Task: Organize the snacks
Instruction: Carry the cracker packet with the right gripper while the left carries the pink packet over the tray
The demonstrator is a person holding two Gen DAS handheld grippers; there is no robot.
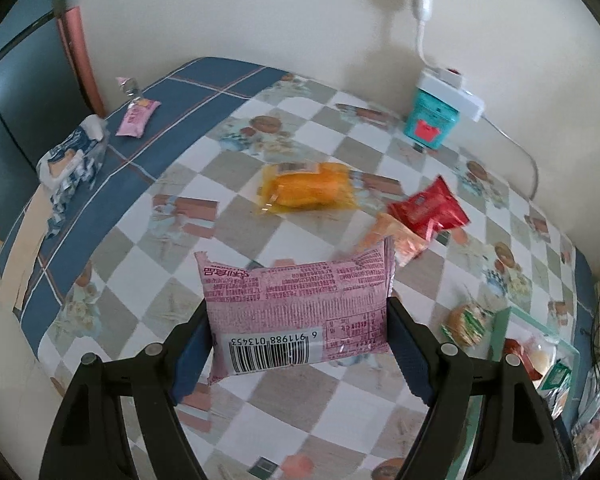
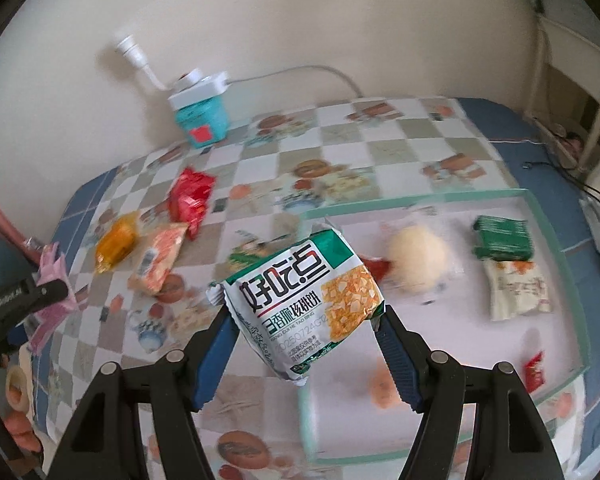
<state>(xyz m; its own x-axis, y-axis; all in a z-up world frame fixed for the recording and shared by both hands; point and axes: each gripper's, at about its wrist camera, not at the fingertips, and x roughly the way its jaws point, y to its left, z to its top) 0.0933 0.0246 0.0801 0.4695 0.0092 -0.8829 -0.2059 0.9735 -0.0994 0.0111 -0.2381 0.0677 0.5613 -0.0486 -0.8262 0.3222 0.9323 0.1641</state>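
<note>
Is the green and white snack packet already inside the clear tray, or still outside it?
Still outside: the right gripper holds the green and white packet in the air over the clear tray edge.

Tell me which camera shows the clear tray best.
The right wrist view. There the clear tray shows nearly whole, green rim and all, with a dark green packet and a pale round bun lying in it. The left wrist view catches only one corner of the tray at the right edge, blurred.
</note>
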